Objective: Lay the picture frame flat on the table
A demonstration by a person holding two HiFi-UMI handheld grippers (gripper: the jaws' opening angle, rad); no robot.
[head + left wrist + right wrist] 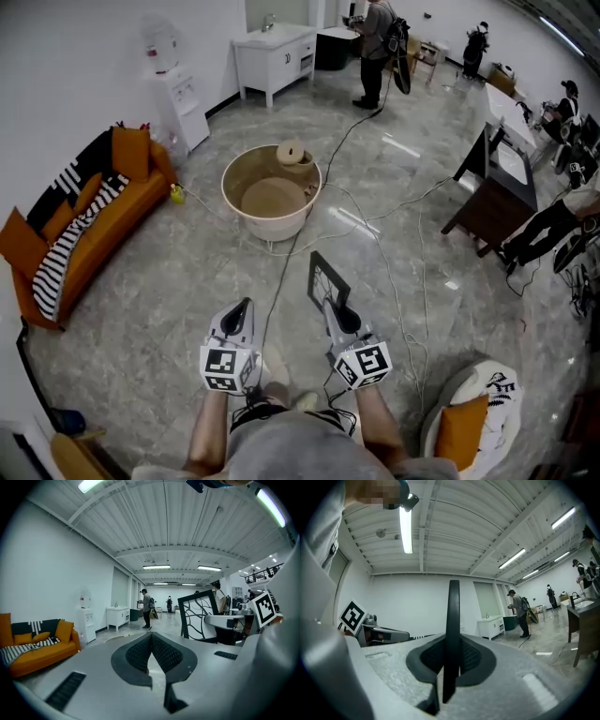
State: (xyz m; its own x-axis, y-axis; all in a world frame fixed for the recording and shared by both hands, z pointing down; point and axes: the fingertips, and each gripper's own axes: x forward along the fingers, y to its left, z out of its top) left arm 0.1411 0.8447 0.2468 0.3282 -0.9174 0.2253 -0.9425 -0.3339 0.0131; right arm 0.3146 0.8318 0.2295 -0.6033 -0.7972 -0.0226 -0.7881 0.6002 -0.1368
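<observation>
My right gripper [327, 298] is shut on the black picture frame [325, 277], holding it upright above the marble floor. In the right gripper view the picture frame [452, 634] stands edge-on as a thin dark bar pinched between the pads. The left gripper [246, 306] is shut and holds nothing; in its own view the left gripper [151, 637] has its pads touching, and the picture frame [199, 612], with a branch pattern on white, shows to the right. A round beige table [272, 192] with a raised rim stands ahead on the floor.
A small round wooden object [292, 153] rests on the table's far rim. Cables [394, 281] trail across the floor. An orange sofa [80, 225] lines the left wall, a dark desk [497, 192] stands right, a white beanbag [473, 417] lies near right. A person [378, 47] stands far back.
</observation>
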